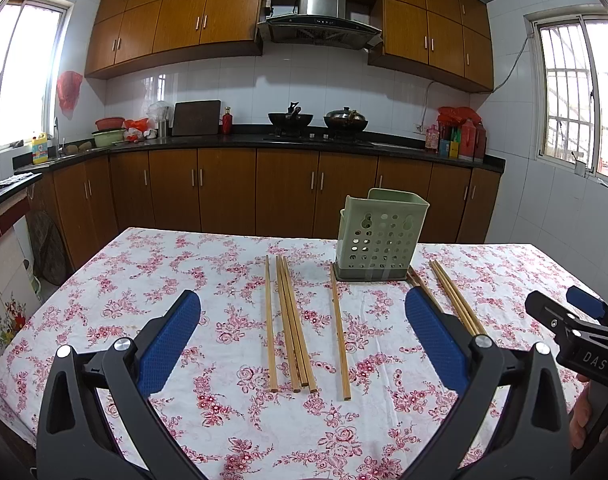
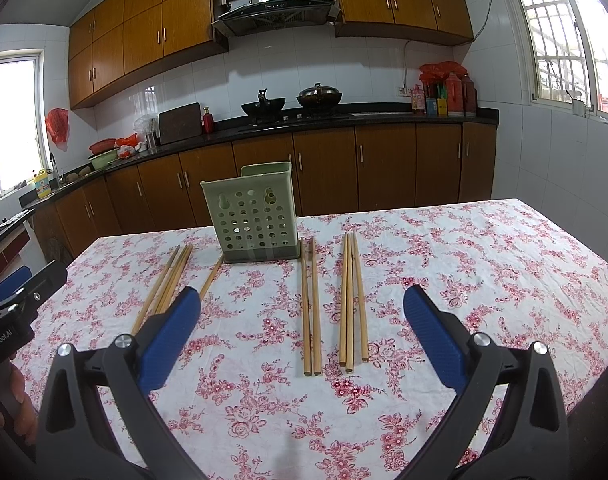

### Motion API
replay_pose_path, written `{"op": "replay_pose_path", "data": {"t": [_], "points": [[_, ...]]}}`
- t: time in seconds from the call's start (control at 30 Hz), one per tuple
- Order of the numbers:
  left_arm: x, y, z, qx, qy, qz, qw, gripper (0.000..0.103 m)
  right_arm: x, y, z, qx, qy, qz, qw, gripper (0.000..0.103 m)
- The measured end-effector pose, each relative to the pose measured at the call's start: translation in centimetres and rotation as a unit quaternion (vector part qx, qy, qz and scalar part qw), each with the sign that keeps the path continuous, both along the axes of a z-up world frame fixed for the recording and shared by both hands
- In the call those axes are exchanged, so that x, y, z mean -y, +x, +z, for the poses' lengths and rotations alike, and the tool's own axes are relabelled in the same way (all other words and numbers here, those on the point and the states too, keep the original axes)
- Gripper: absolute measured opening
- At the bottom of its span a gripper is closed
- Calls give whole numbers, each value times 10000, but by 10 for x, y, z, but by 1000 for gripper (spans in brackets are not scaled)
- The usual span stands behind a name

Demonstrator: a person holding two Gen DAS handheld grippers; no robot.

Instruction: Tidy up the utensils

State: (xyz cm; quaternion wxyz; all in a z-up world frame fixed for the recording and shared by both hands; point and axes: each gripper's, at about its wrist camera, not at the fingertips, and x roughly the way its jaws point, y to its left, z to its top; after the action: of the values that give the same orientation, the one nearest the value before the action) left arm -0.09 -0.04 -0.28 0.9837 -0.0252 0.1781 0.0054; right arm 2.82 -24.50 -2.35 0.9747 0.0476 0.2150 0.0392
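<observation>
A pale green perforated utensil holder (image 1: 380,240) (image 2: 251,220) stands upright at the far middle of the floral tablecloth (image 1: 143,280). Wooden chopsticks lie flat in front of it. In the left wrist view, several chopsticks (image 1: 287,320) lie together, with a single chopstick (image 1: 340,332) to their right. In the right wrist view there is a pair (image 2: 310,308) and a trio (image 2: 352,300). My left gripper (image 1: 301,300) hovers open above the left group. My right gripper (image 2: 302,291) hovers open above the pair. Neither holds anything.
The table's far edge faces a kitchen counter (image 1: 239,142) with woks on a stove (image 1: 316,136) and wooden cabinets. In the left wrist view my right gripper (image 1: 564,306) sits at the right edge, with a hand below it. The cloth (image 2: 484,280) to the right carries nothing.
</observation>
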Motion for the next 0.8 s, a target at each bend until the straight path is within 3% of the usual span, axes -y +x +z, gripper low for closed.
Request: {"op": "replay_pose_path", "data": {"t": [0.37, 0.5, 0.57, 0.73, 0.8], "points": [[0, -2, -6, -43, -5, 10, 10000, 101, 1, 2, -3, -30, -9, -6, 10000, 99], [-5, 4, -7, -227, -14, 99, 9997, 101, 4, 11, -6, -149, -23, -151, 9998, 99], [-8, 12, -13, -413, -4, 206, 9989, 101, 11, 19, -10, -287, 12, -276, 9992, 99], [-33, 46, -30, -1329, -79, 609, 9892, 101, 41, 56, -27, -984, 172, -680, 9927, 99], [-42, 56, -36, -1669, -183, 645, 9837, 101, 49, 70, -34, -1243, 188, -760, 9891, 89]]}}
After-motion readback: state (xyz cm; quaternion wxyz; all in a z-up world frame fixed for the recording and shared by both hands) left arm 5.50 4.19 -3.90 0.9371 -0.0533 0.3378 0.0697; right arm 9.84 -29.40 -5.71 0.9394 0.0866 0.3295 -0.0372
